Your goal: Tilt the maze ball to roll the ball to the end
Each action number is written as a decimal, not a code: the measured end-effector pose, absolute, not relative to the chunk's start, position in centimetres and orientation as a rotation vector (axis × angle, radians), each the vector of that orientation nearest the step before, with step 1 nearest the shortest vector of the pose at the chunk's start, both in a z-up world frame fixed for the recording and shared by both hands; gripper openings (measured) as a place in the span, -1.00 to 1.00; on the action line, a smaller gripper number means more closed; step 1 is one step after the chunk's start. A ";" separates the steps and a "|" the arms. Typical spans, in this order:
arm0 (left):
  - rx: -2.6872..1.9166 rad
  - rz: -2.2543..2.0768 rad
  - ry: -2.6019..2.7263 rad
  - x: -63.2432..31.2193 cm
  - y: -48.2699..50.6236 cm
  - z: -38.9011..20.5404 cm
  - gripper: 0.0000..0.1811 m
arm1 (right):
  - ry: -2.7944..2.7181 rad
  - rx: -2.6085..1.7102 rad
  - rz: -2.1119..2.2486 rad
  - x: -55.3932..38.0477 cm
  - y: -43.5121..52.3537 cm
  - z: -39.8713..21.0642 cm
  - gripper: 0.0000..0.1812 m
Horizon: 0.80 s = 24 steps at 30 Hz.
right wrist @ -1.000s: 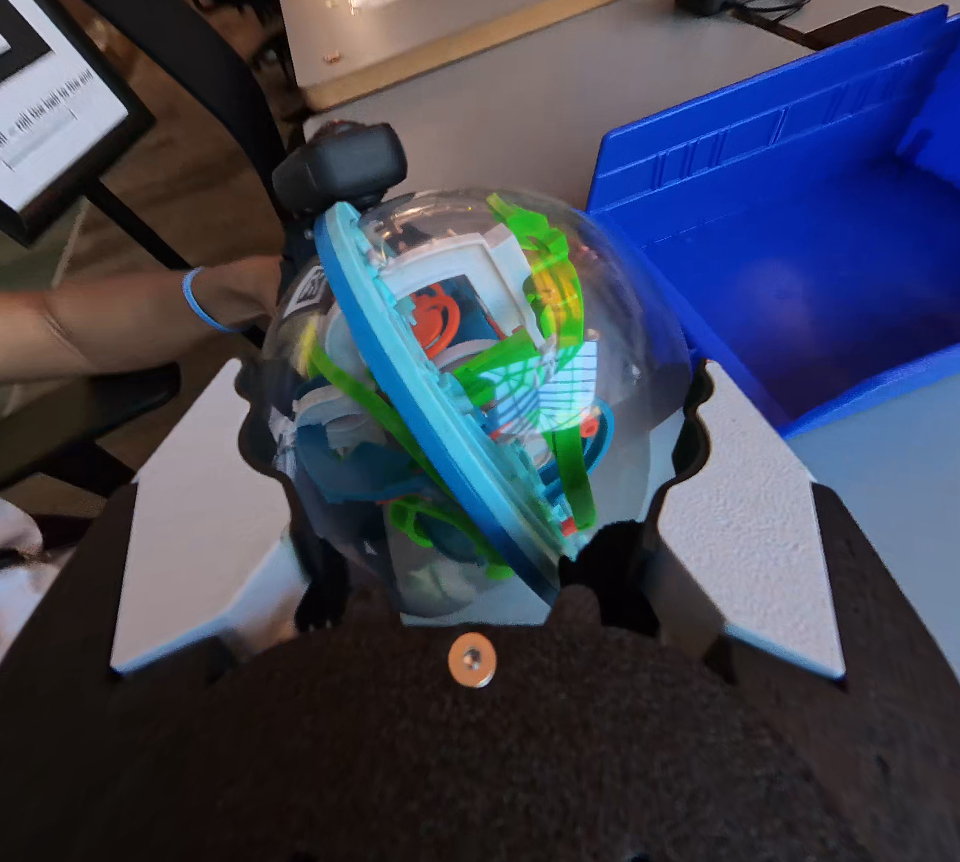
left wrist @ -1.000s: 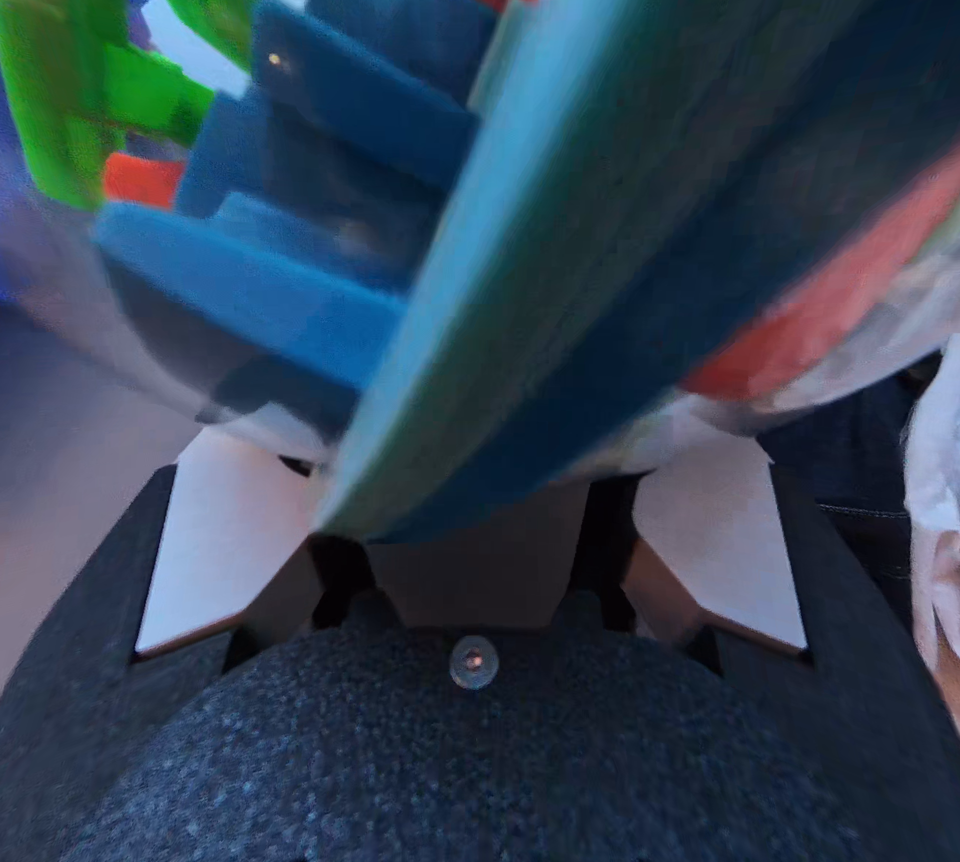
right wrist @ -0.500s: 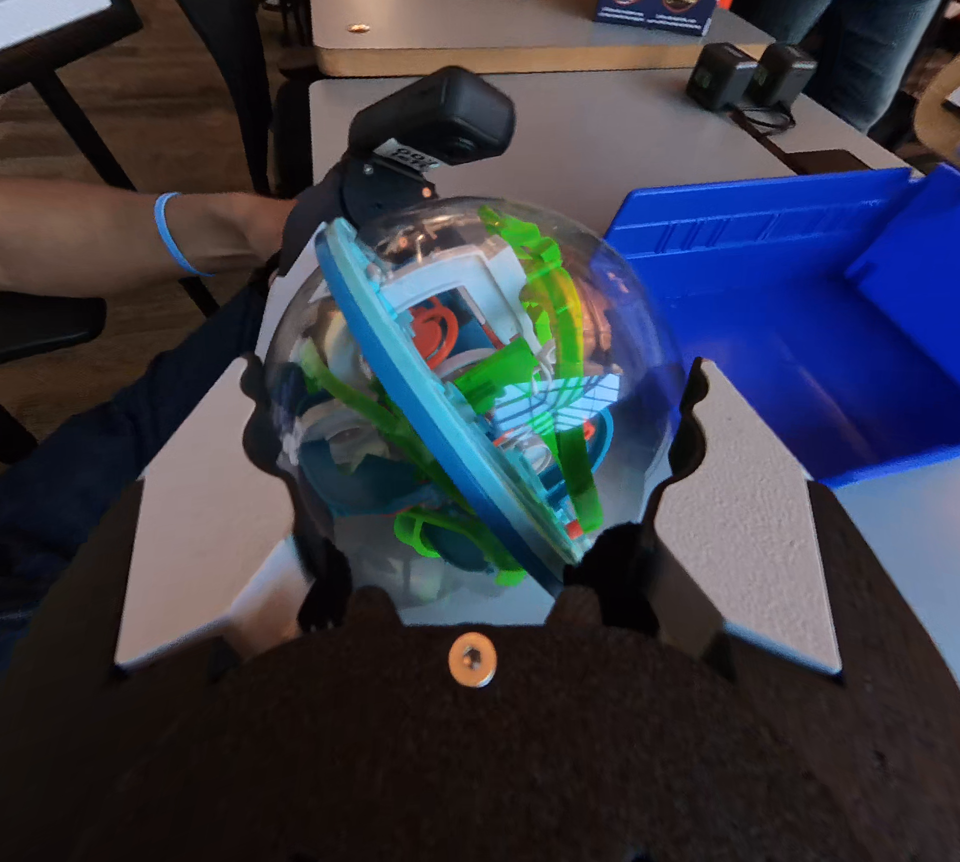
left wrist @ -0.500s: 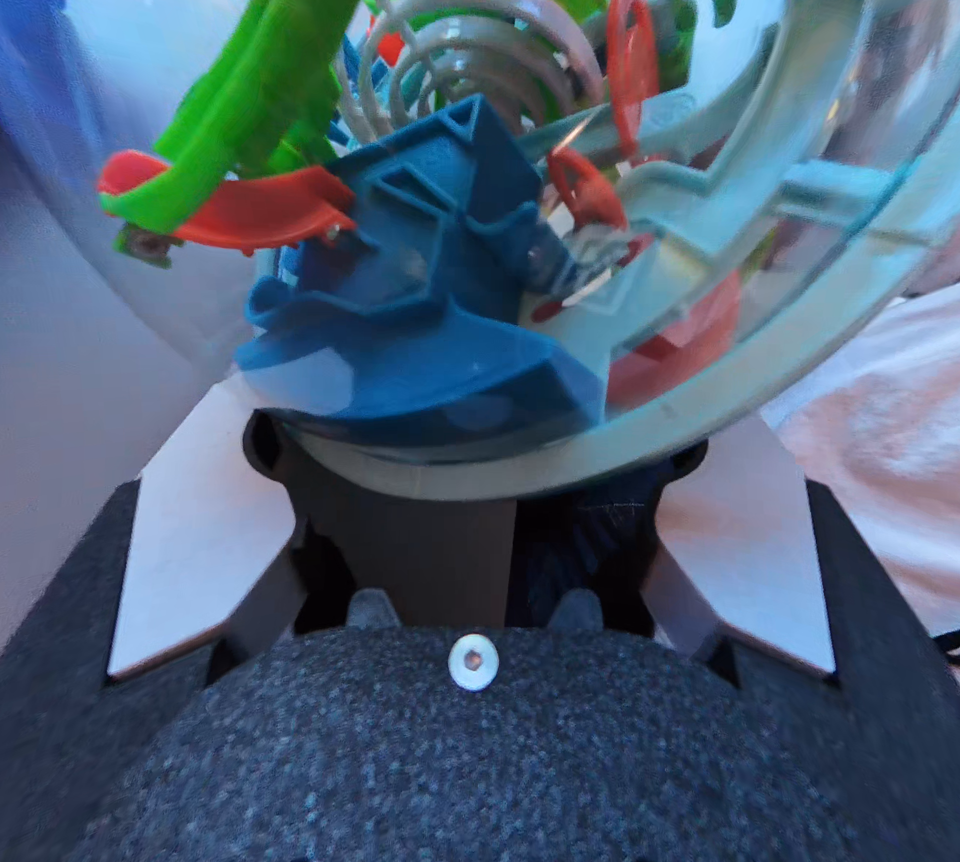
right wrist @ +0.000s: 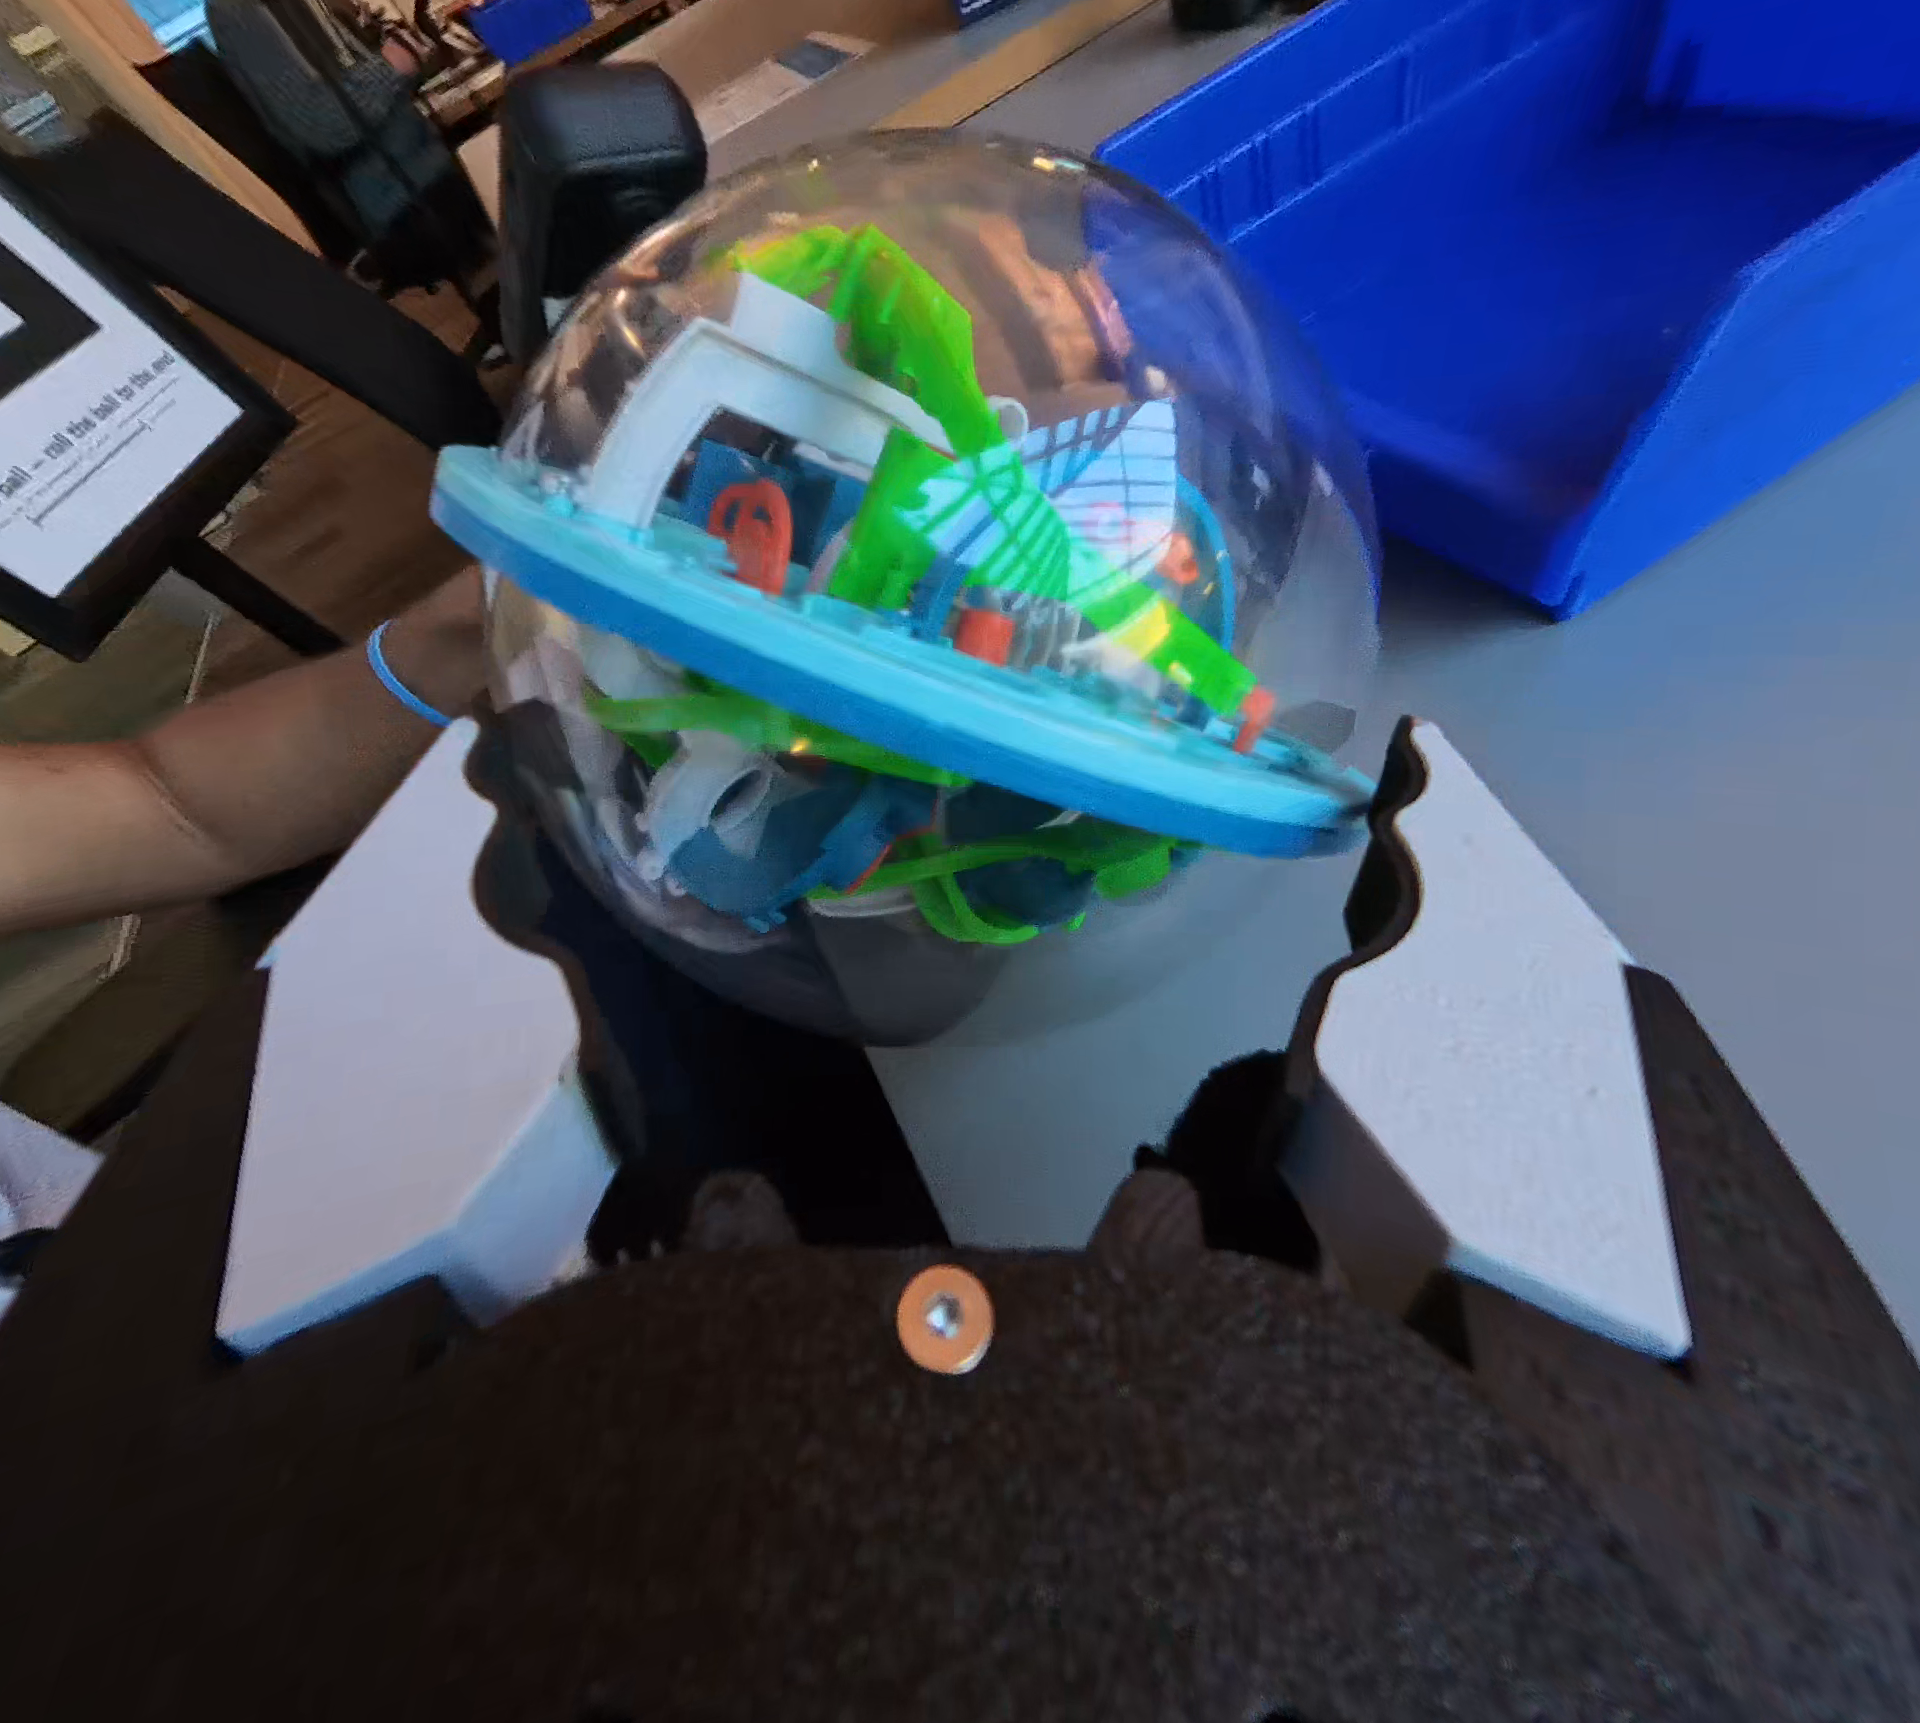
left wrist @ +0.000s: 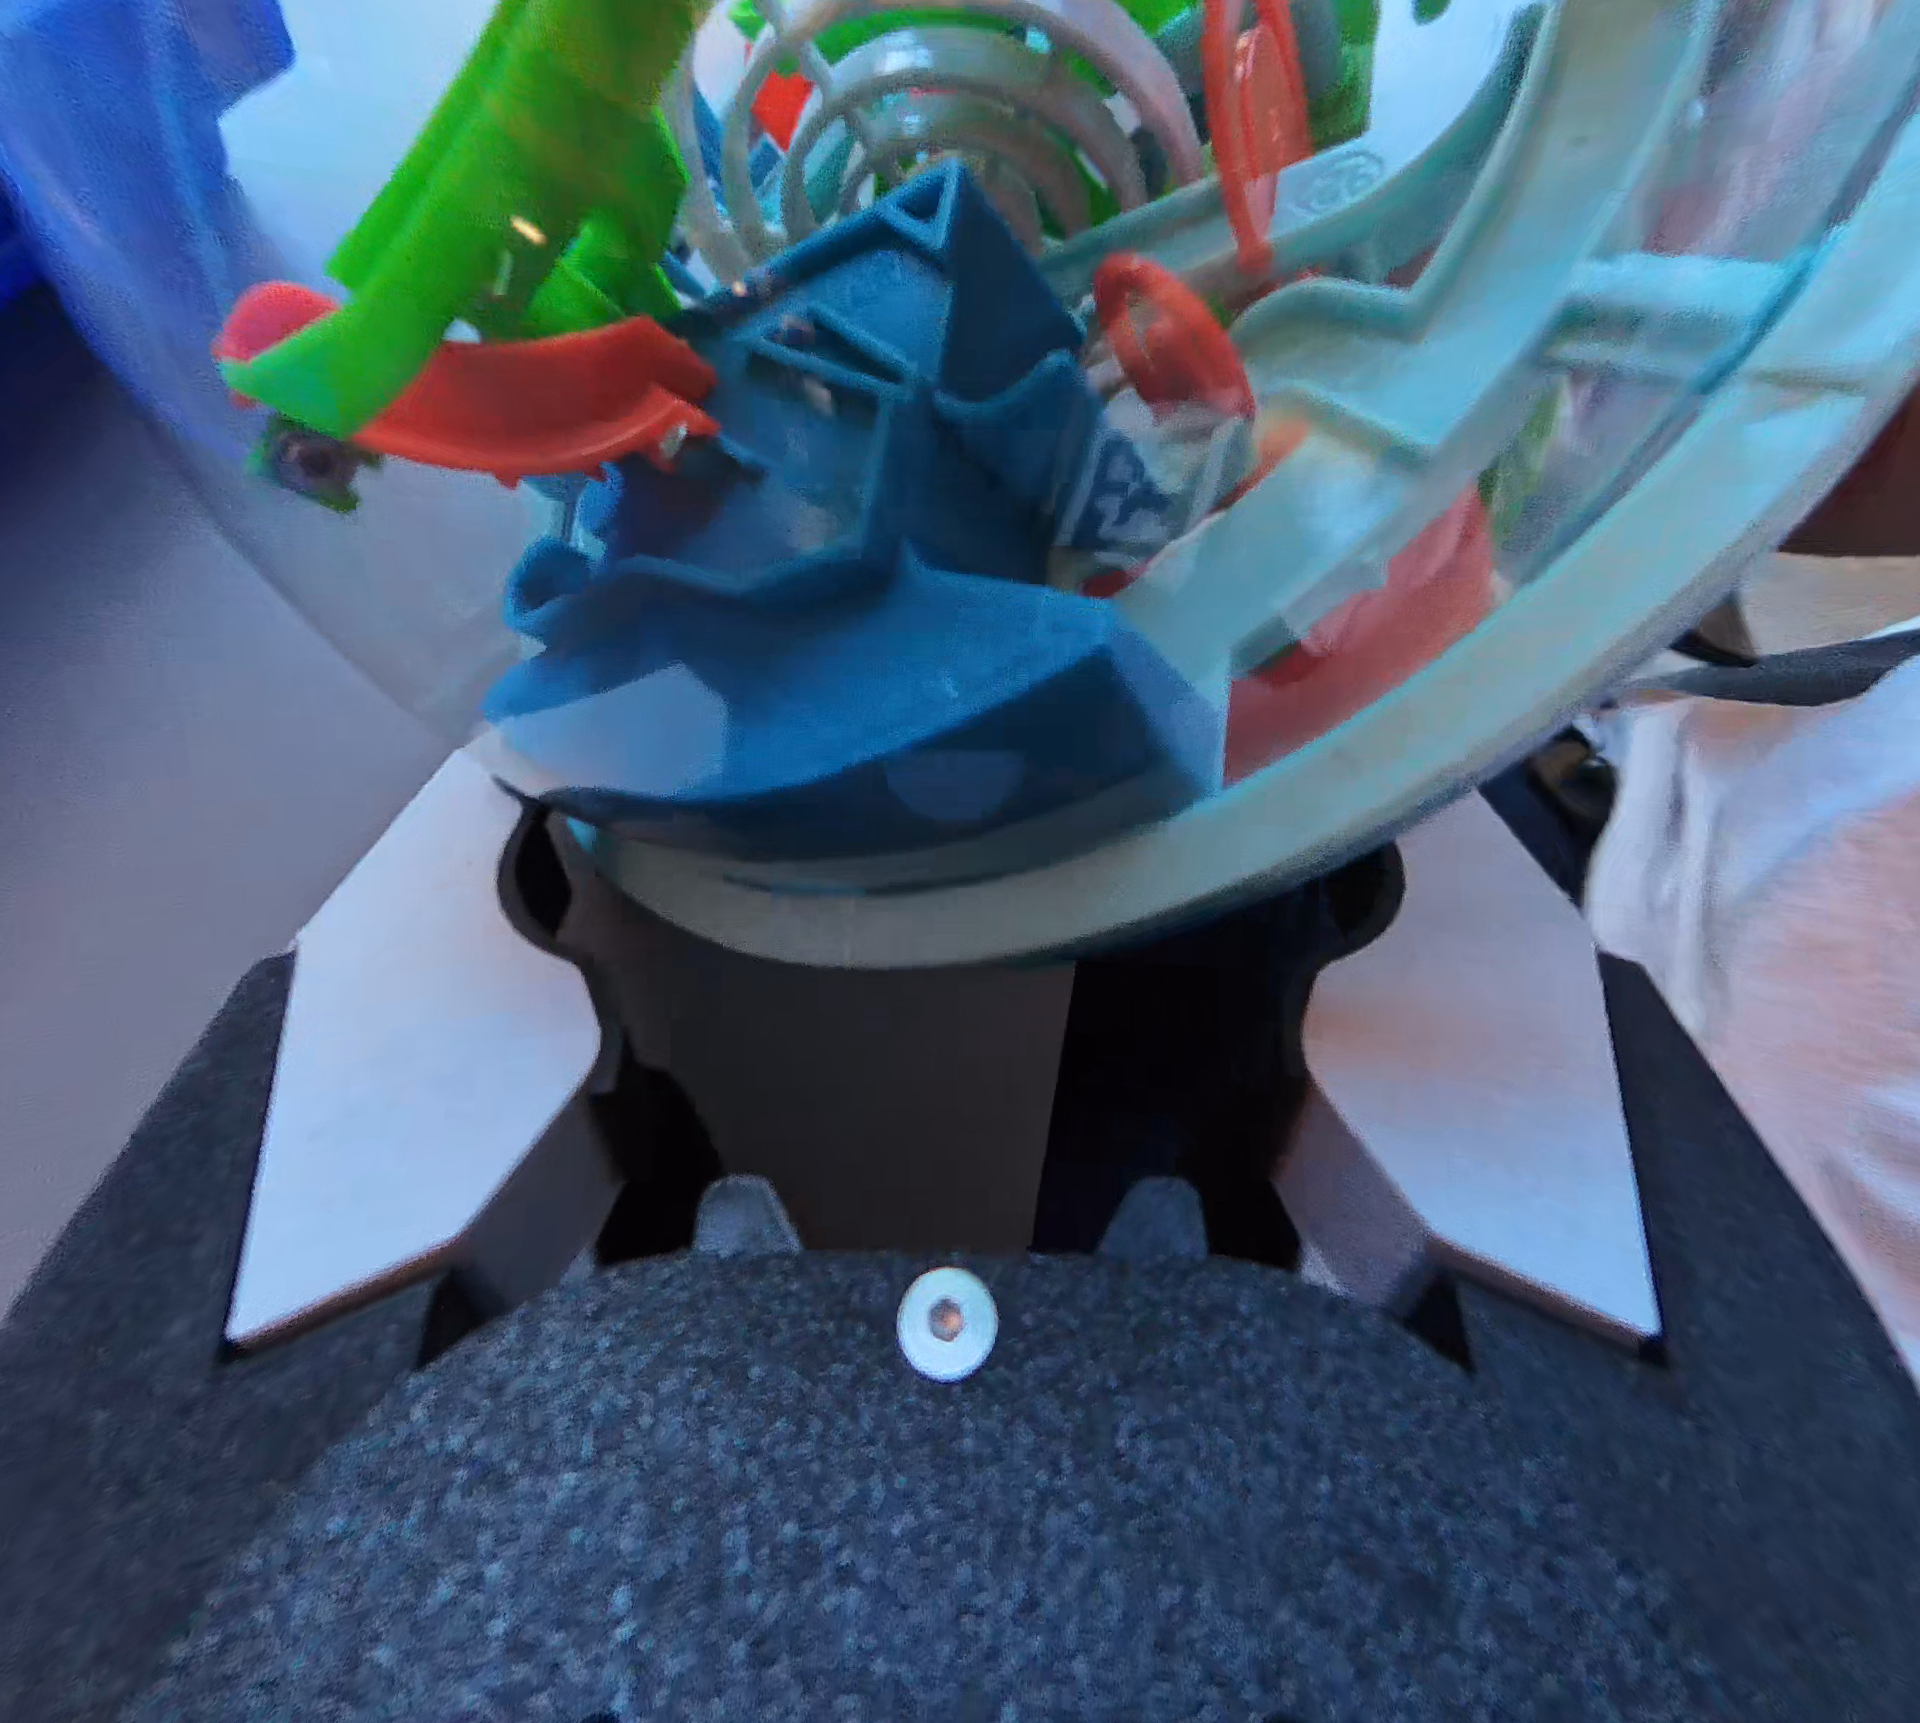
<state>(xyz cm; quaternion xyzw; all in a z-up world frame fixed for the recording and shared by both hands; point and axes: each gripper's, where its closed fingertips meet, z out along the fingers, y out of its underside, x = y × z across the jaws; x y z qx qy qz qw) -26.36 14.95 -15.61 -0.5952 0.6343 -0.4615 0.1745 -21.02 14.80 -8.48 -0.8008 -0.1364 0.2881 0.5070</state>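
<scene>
My right claw [right wrist: 940,852] is clamped on the maze ball [right wrist: 925,572], one finger on each side of the clear shell, holding it above the grey worktop [right wrist: 1662,769]. The ball's blue ring [right wrist: 831,665] runs nearly level, dipping to the right, where its edge touches my right finger. My left claw [left wrist: 951,884] presses the same ball [left wrist: 1039,385] from the far side; its fingers meet the shell, though so close up I can't quite tell how firmly they grip. A blue bin [right wrist: 1558,219] stands near on the right, open side toward me, narrowing the room there. A bare forearm with a blue wristband [right wrist: 400,686] lies at left, a black-framed sign [right wrist: 83,426] beyond it. The steel ball I cannot find.
</scene>
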 end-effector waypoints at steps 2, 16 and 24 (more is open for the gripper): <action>-1.683 -1.213 1.817 -26.2 15.1 -16.2 0.67 | -0.299 -1.900 0.714 -20.8 15.4 -8.3 0.71; -1.826 -1.972 1.706 -28.2 14.4 -12.8 0.75 | -0.548 -1.840 0.715 -21.6 14.9 -8.0 0.70; -1.863 -1.978 1.647 -27.6 14.6 -12.5 0.75 | -0.514 -1.837 0.763 -20.8 14.9 -8.1 0.70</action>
